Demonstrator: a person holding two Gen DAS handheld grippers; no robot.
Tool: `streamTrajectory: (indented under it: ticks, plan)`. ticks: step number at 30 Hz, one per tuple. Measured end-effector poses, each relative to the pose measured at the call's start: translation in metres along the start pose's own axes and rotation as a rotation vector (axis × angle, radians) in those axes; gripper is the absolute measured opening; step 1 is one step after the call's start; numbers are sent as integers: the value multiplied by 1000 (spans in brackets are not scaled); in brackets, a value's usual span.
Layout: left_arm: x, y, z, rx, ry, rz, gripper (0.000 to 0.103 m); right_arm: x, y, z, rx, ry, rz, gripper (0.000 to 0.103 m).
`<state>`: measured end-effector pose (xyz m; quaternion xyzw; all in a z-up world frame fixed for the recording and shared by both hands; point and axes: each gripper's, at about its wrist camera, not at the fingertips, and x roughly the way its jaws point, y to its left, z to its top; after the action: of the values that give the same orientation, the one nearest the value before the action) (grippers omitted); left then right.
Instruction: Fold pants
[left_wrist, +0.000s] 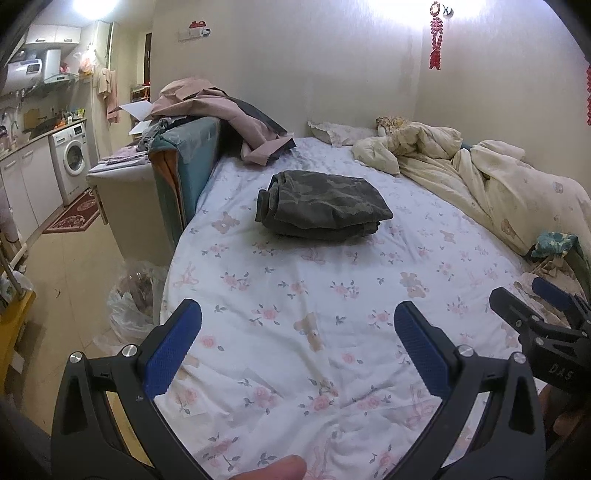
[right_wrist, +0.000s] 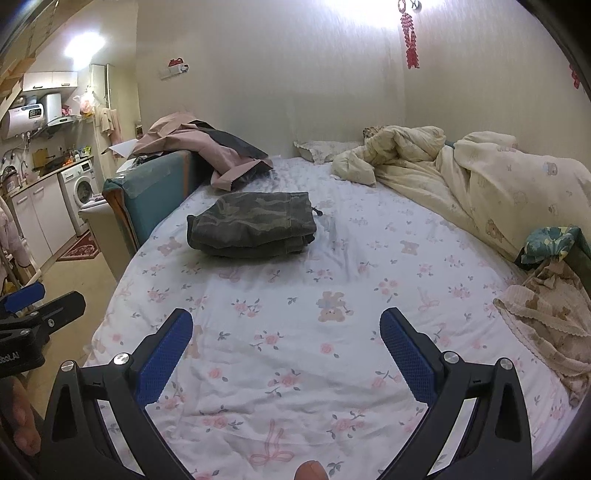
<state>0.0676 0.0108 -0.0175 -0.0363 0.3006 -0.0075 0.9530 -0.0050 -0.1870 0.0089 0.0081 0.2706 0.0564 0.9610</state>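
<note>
Dark camouflage pants (left_wrist: 321, 205) lie folded into a compact stack on the floral bed sheet (left_wrist: 295, 295), toward the far left part of the bed; they also show in the right wrist view (right_wrist: 255, 225). My left gripper (left_wrist: 297, 314) is open and empty, held above the near part of the bed, well short of the pants. My right gripper (right_wrist: 286, 321) is open and empty too, beside the left one. The right gripper shows at the right edge of the left wrist view (left_wrist: 535, 306), and the left gripper at the left edge of the right wrist view (right_wrist: 33, 306).
A cream quilt (right_wrist: 480, 184) is bunched along the bed's right side, with a pillow (right_wrist: 317, 149) at the head. Pink and grey clothes (left_wrist: 229, 122) are piled on a teal board at the bed's left edge. A beige cloth (right_wrist: 546, 321) lies near right. Kitchen units and a washing machine (left_wrist: 72, 158) stand far left.
</note>
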Motion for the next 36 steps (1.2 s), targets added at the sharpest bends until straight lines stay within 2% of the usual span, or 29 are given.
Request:
streamTrajectory:
  ticks: [36]
  plan:
    - [-4, 2, -2, 14, -10, 3, 103, 0, 2, 0, -19, 5, 10, 103]
